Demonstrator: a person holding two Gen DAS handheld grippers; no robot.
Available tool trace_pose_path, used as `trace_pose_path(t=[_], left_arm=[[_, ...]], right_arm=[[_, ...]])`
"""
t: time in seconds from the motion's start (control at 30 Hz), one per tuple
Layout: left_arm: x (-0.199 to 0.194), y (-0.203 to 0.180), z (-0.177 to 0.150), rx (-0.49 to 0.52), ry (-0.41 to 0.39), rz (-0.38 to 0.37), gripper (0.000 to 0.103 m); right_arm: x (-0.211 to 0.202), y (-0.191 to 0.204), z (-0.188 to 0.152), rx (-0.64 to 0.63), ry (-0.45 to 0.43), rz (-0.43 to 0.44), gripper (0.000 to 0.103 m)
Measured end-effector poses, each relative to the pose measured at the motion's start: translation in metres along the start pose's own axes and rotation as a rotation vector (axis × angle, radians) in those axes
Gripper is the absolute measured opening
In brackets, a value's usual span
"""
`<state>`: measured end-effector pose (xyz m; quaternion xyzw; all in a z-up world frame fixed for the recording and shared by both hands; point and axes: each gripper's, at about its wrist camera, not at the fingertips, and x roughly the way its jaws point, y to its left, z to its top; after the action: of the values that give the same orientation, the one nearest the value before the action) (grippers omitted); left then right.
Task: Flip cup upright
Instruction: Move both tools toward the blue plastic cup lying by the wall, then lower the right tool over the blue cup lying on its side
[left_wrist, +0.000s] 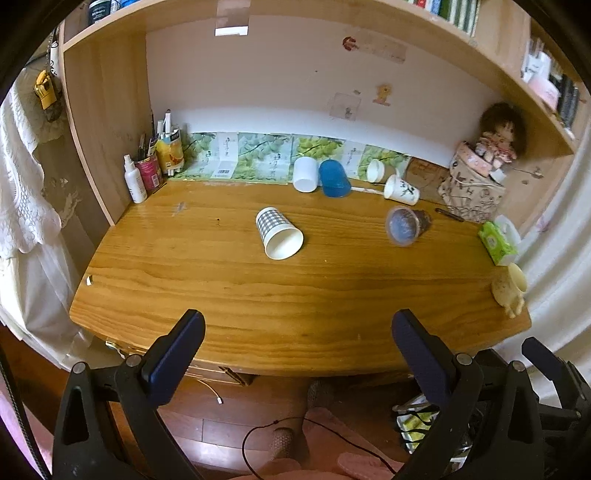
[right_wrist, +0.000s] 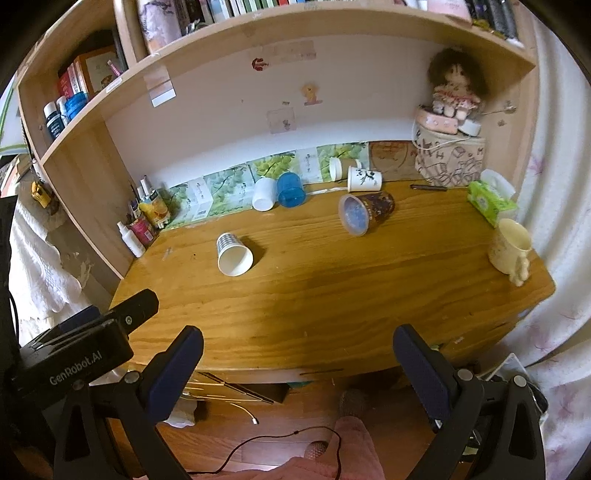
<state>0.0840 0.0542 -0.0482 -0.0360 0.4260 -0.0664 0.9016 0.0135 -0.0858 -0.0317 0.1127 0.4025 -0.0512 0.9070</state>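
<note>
A checked paper cup (left_wrist: 277, 233) lies on its side mid-desk, mouth toward me; it also shows in the right wrist view (right_wrist: 233, 254). A dark plastic cup (left_wrist: 406, 223) with a bluish inside lies on its side to the right (right_wrist: 364, 214). My left gripper (left_wrist: 297, 332) is open and empty over the desk's front edge. My right gripper (right_wrist: 297, 350) is open and empty, also at the front edge. Its fingers (left_wrist: 539, 358) show at the lower right of the left wrist view, and the left gripper's body (right_wrist: 85, 354) shows at the lower left of the right wrist view.
At the back lie a white cup (left_wrist: 306, 174), a blue cup (left_wrist: 334, 178) and two paper cups (left_wrist: 400, 189). A cream mug (right_wrist: 511, 246) stands upright at the right edge, by a green tissue pack (right_wrist: 489, 201). Bottles and pens (left_wrist: 147, 173) stand back left, a doll on a box (right_wrist: 452, 110) back right.
</note>
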Motion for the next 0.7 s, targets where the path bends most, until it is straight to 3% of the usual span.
trace_pose_path(t=[0.37,0.7], left_arm=[[0.051,-0.021,0.047,0.005,0.077,0.098,0.101],[0.094,-0.049,0.102,-0.003,0.127,0.114,0.101]], right_arm=[[0.053,-0.031,0.063,0.049,0.021,0.124,0.103],[0.097,-0.056,0.131,0.038,0.028,0.17,0.103]])
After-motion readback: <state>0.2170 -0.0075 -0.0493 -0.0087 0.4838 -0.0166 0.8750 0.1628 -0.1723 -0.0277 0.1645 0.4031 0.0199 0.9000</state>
